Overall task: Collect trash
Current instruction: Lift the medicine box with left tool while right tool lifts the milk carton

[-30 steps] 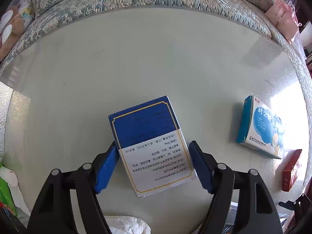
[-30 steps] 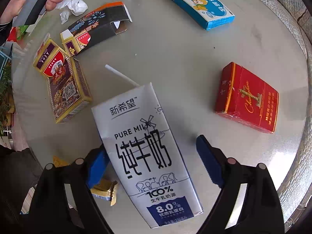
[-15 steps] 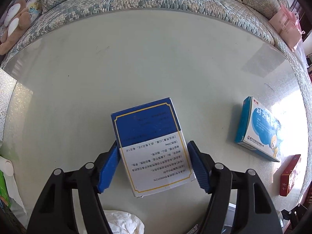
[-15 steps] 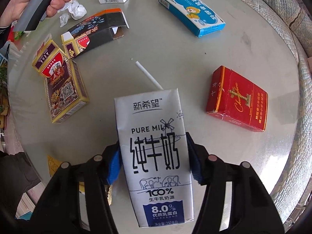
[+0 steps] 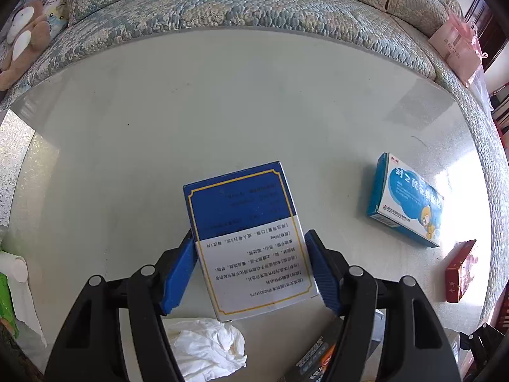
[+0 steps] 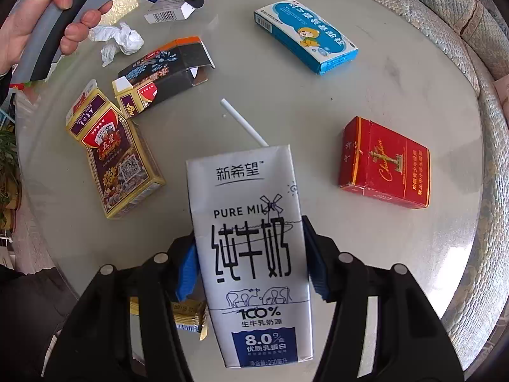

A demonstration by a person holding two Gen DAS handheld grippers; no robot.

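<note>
Clamping the white rectangular milk carton (image 6: 251, 248) in the right gripper (image 6: 251, 254), whose jaws had just closed, and the blue-and-white cardboard box (image 5: 246, 238) in the left gripper (image 5: 251, 267), both above the round glass table (image 6: 318, 102), called for steady lifting.

Home living room: quilted sofa (image 5: 254, 3) beside glass table (image 5: 222, 102)

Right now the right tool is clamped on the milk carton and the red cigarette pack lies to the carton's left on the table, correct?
Not quite. The right tool does clamp the milk carton, but the red cigarette pack lies to the carton's right on the table, as the right wrist view shows. The purple and gold box is what lies to its left.
</note>
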